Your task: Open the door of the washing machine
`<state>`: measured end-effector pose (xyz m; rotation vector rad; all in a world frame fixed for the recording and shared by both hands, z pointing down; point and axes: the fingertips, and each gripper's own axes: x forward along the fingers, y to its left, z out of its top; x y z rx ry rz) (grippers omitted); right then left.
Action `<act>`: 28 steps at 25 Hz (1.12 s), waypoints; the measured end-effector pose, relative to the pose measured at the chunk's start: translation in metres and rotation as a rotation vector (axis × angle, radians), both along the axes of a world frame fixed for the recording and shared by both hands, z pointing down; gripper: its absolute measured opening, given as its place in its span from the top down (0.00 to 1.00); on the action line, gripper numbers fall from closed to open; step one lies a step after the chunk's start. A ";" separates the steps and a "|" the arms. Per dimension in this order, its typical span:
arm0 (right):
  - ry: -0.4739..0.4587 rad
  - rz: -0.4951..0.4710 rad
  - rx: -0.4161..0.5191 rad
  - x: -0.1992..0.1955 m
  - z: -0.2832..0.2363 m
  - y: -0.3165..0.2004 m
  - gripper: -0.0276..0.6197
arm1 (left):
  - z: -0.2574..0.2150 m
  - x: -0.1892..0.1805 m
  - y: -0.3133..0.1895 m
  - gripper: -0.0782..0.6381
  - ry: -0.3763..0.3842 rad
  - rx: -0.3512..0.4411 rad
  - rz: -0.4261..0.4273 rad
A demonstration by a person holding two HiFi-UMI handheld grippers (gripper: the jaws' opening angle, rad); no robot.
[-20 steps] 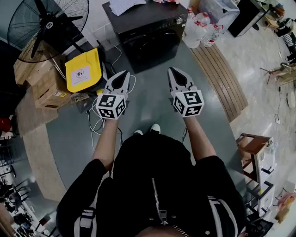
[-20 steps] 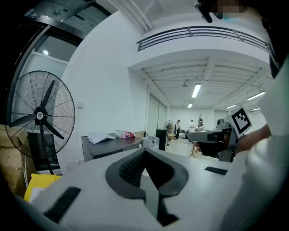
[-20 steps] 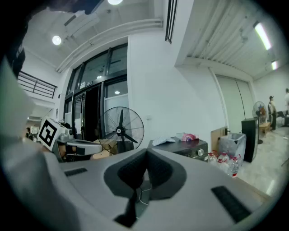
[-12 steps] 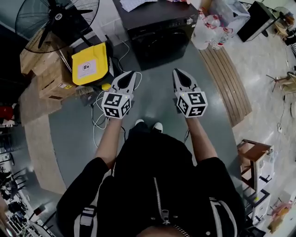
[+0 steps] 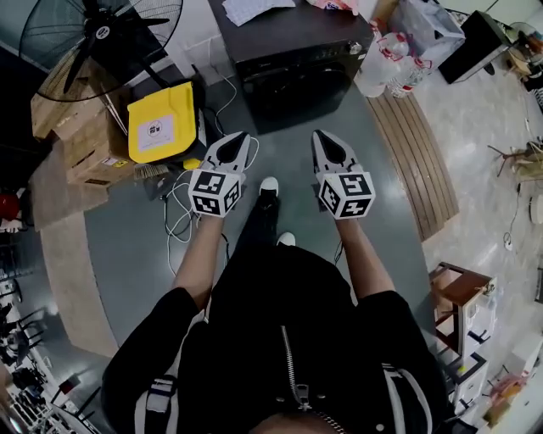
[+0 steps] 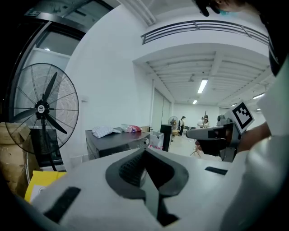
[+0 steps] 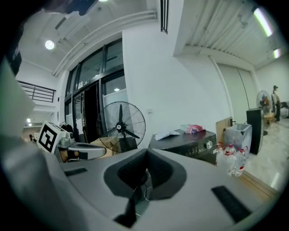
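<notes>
Washer [image 5: 293, 52] is far centre, dead ahead of both grippers and well apart from them. It's a black front-loader with its round door [image 5: 294, 89] flush and closed, a knob [image 7: 208, 145] at the panel's right end, and cloth [image 5: 246, 8] on top. Left gripper [image 5: 238, 137] and right gripper [image 5: 320, 136] are both clenched, with nothing between the jaws.

A big workshop hall, a washing machine [image 5: 293, 59] on a grey floor [image 5: 127, 246], a tall fan [image 5: 93, 34], stacked cardboard boxes [image 5: 72, 127], loose cables [image 5: 178, 225], water bottles [image 5: 394, 63], long lights [image 6: 202, 85] on a high ceiling [image 6: 216, 67]
</notes>
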<state>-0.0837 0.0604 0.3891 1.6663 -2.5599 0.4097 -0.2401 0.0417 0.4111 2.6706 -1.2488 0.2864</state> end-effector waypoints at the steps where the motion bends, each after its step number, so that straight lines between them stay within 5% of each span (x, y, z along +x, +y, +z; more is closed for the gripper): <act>1: 0.001 0.004 -0.005 0.001 0.003 -0.011 0.95 | 0.005 0.002 -0.014 0.89 0.000 -0.006 0.005; 9: 0.002 0.033 -0.081 0.017 0.029 -0.121 0.95 | 0.059 0.026 -0.138 0.89 -0.059 -0.082 0.074; 20: 0.014 0.057 -0.228 0.023 0.088 -0.207 0.95 | 0.178 0.032 -0.240 0.89 -0.138 -0.272 0.135; 28: 0.007 0.108 -0.295 0.038 0.112 -0.235 0.95 | 0.280 0.047 -0.287 0.57 -0.209 -0.465 0.185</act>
